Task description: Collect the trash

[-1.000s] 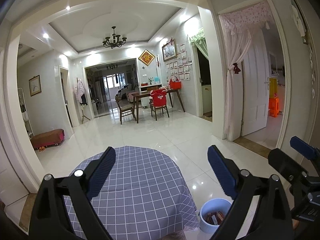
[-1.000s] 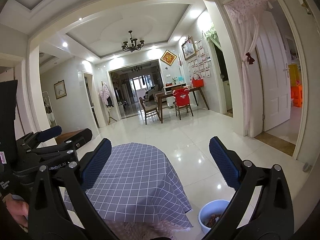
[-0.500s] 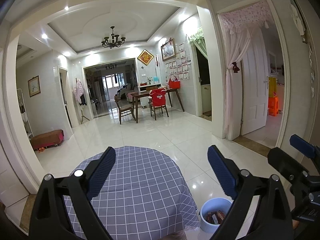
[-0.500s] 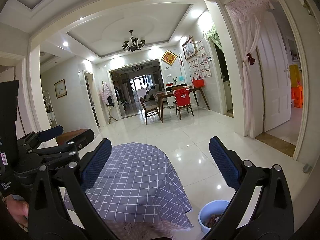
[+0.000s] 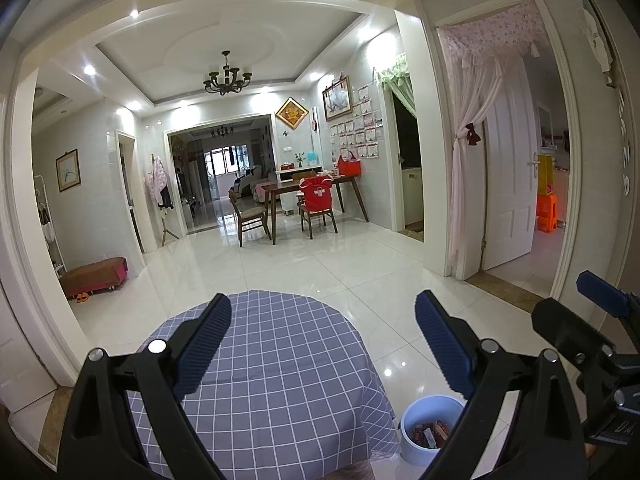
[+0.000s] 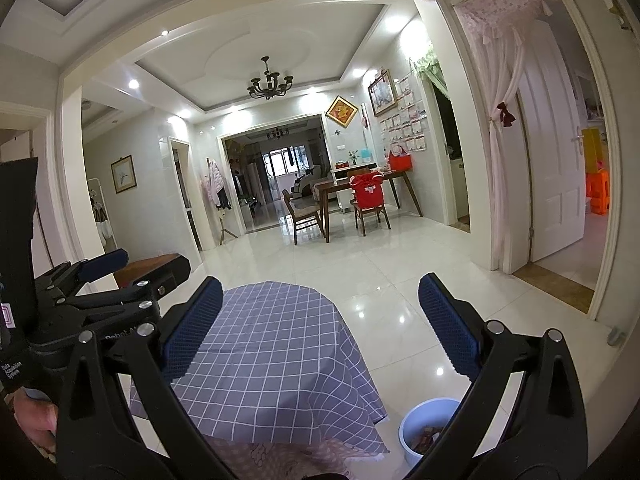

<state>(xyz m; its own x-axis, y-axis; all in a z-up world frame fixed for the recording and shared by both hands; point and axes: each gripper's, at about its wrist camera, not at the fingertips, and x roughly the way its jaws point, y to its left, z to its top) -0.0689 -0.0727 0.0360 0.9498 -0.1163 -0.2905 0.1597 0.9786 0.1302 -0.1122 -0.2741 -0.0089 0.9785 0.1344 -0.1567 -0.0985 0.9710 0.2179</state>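
Observation:
A pale blue trash bin (image 5: pixel 425 428) stands on the floor right of the table, with brown and red wrappers inside; it also shows in the right wrist view (image 6: pixel 424 424). A round table with a purple checked cloth (image 5: pixel 272 368) lies below both grippers, also in the right wrist view (image 6: pixel 272 344). No trash shows on the cloth. My left gripper (image 5: pixel 322 340) is open and empty above the table. My right gripper (image 6: pixel 320 328) is open and empty beside it. Each gripper shows at the edge of the other's view.
White tiled floor (image 5: pixel 320 264) stretches ahead to a dining table with chairs (image 5: pixel 304 200). A doorway with a pink curtain (image 5: pixel 472 160) and a white door is at the right. A low brown bench (image 5: pixel 94 276) sits at the left wall.

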